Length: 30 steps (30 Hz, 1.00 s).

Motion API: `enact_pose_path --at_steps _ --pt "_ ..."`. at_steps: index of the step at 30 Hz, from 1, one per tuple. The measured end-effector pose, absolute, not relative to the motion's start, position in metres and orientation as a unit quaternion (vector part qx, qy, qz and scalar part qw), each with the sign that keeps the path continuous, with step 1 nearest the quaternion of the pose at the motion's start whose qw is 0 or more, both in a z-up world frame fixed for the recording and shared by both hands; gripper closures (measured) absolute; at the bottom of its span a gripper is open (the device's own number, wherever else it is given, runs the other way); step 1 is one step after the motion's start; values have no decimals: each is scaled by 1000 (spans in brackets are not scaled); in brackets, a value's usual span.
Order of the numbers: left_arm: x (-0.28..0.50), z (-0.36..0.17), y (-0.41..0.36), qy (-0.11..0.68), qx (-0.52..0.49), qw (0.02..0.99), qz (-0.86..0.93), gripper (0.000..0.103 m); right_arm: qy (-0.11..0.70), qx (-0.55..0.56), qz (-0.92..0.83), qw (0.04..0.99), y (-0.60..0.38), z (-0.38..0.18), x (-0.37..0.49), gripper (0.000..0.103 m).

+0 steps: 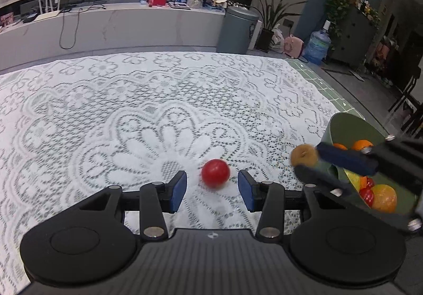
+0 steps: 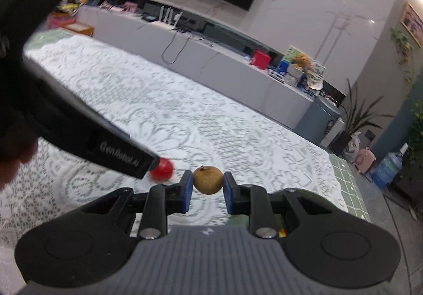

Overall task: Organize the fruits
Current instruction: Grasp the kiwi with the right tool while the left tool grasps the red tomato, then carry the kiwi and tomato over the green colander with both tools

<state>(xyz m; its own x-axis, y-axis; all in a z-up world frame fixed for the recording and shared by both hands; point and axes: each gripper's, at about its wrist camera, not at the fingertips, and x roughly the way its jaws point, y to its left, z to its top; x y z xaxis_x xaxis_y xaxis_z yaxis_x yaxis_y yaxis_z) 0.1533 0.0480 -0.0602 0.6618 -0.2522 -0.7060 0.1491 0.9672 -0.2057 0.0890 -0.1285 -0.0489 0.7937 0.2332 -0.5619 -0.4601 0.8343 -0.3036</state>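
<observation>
White lace cloth (image 1: pixel 132 109) covered the desk, with a long low cabinet (image 1: pixel 119 22) and a dark screen behind it. On the cloth lay a small red fruit (image 1: pixel 215 173), round and glossy, sitting between the fingers of the left tongs (image 1: pixel 211 189), which stood apart and did not touch it. The right tongs (image 2: pixel 207 189) were clamped on a small brown fruit (image 2: pixel 207 180), held clear of the cloth by its two flanks, near a green bowl (image 1: pixel 351 131) already carrying oranges and red fruit at the desk's right edge.

Both fruits looked light and firm enough for a modest squeeze. The red one's smooth skin would probably be slippery and, being a ball, it could roll away if nudged from one side; taking it across its widest middle with both pads meeting together seemed safest. The brown one, duller and rougher, likely gripped better, though too hard a pinch might bruise it.
</observation>
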Motion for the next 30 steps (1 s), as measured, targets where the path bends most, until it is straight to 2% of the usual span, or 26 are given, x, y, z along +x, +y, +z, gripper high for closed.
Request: enact_pose_path --at_steps 14,19,30 --pt "183 -88 27 420 -40 900 -108 58 272 -113 112 949 -212 -30 95 82" --pt "185 -89 24 424 -31 899 -103 67 301 -89 83 946 -247 -32 94 82" --pt "179 -73 21 413 -36 904 -101 69 369 -67 64 925 -286 -46 98 85"
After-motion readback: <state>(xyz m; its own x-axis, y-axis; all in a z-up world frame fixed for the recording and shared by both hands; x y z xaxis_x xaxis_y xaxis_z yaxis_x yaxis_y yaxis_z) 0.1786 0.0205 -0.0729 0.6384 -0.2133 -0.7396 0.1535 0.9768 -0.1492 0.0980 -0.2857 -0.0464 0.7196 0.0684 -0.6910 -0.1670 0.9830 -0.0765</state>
